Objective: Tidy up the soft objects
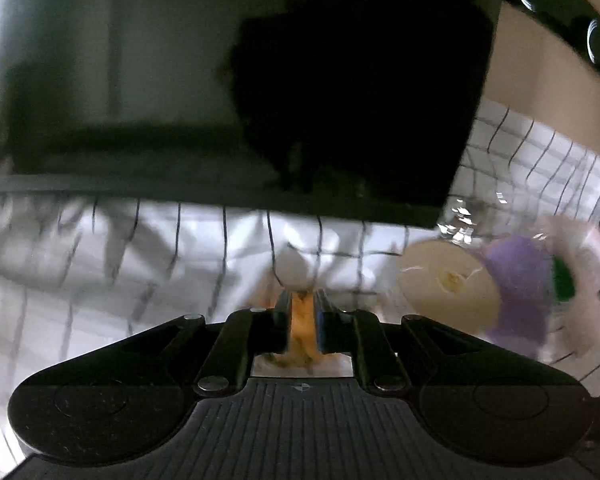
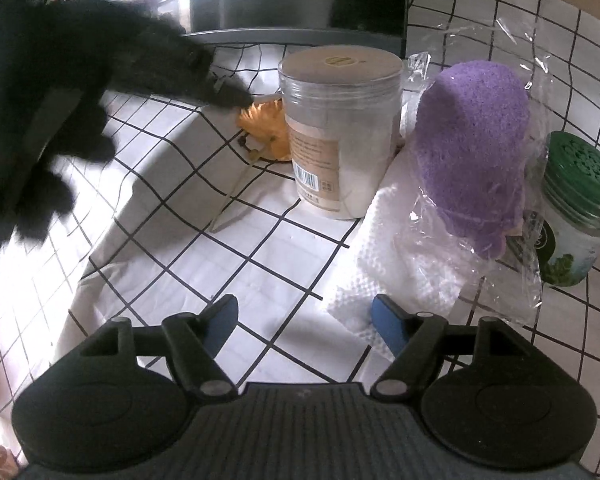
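My left gripper (image 1: 302, 300) is shut on an orange, petal-like soft thing (image 1: 300, 332) that fills the narrow gap between its blue pads. In the right wrist view the left gripper (image 2: 236, 100) is a blurred black shape reaching in from the upper left, its tips on the orange thing (image 2: 264, 124) beside a clear jar (image 2: 340, 132). My right gripper (image 2: 306, 318) stands open over the checked cloth (image 2: 220, 248) with nothing between its fingers. A purple sponge (image 2: 472, 140) in clear wrap lies on a white paper towel (image 2: 400, 276), just ahead and to the right.
The clear jar has a tan lid (image 1: 452, 280) and stands mid-table. A green-lidded jar (image 2: 576, 208) stands at the far right behind the sponge (image 1: 520, 280). A dark box (image 1: 340, 80) with a grey rim runs along the back.
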A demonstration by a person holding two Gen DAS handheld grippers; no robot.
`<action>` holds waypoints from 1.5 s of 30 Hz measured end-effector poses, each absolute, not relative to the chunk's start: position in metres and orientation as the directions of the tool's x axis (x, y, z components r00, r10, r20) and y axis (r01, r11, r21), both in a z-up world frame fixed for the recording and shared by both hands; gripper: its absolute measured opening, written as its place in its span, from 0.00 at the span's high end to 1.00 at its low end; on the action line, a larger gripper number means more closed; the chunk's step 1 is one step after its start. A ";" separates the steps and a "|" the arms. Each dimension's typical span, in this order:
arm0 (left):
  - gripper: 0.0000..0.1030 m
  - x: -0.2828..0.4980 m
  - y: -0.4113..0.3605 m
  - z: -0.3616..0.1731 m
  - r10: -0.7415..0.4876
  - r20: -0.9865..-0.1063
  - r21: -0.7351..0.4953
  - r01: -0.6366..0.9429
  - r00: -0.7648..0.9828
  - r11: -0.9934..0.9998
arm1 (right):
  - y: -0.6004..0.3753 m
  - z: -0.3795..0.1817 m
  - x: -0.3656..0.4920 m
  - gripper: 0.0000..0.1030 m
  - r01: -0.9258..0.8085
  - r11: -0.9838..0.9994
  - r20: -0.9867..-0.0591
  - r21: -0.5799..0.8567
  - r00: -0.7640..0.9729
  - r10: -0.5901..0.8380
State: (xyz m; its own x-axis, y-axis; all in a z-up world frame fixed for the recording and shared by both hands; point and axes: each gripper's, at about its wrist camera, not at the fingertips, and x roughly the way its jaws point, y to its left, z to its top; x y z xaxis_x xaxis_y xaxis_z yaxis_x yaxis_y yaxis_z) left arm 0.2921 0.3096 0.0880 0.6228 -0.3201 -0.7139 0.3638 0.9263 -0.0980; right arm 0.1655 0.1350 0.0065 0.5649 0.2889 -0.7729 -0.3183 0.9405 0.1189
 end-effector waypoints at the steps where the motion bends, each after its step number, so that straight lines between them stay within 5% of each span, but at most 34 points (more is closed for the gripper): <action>1: 0.86 0.302 0.308 0.086 -0.310 -0.732 -0.087 0.369 0.606 0.925 | 0.135 0.007 0.166 0.28 -0.318 0.940 -0.772 0.121 0.565 0.290; 6: 0.85 0.333 0.299 0.059 -0.317 -0.785 -0.113 0.379 0.533 0.918 | 0.134 0.006 0.164 0.27 -0.318 0.940 -0.769 0.124 0.567 0.294; 16: 0.85 0.286 0.298 0.041 -0.265 -0.848 0.026 0.535 0.459 0.845 | 0.133 0.010 0.166 0.34 -0.307 0.942 -0.770 0.136 0.565 0.295; 18: 0.85 0.278 0.314 0.050 -0.278 -0.826 -0.003 0.490 0.490 0.872 | 0.129 0.014 0.170 0.48 -0.298 0.942 -0.763 0.155 0.569 0.306; 25: 0.86 0.270 0.377 0.084 -0.334 -0.737 -0.255 0.216 0.587 0.942 | 0.162 0.036 0.185 0.48 -0.458 0.887 -0.713 0.058 0.603 0.358; 29: 0.85 0.258 0.380 0.082 -0.399 -0.756 -0.328 0.227 0.519 0.917 | 0.182 0.024 0.200 0.49 -0.474 0.873 -0.764 0.116 0.519 0.383; 37: 0.85 0.247 0.350 0.060 -0.398 -0.798 -0.338 0.211 0.453 0.917 | 0.205 0.019 0.187 0.49 -0.604 0.761 -0.763 0.237 0.369 0.531; 45: 0.85 0.252 0.316 0.046 -0.325 -0.787 -0.271 0.180 0.524 0.946 | 0.150 0.030 0.170 0.49 -0.503 0.851 -0.752 0.148 0.501 0.427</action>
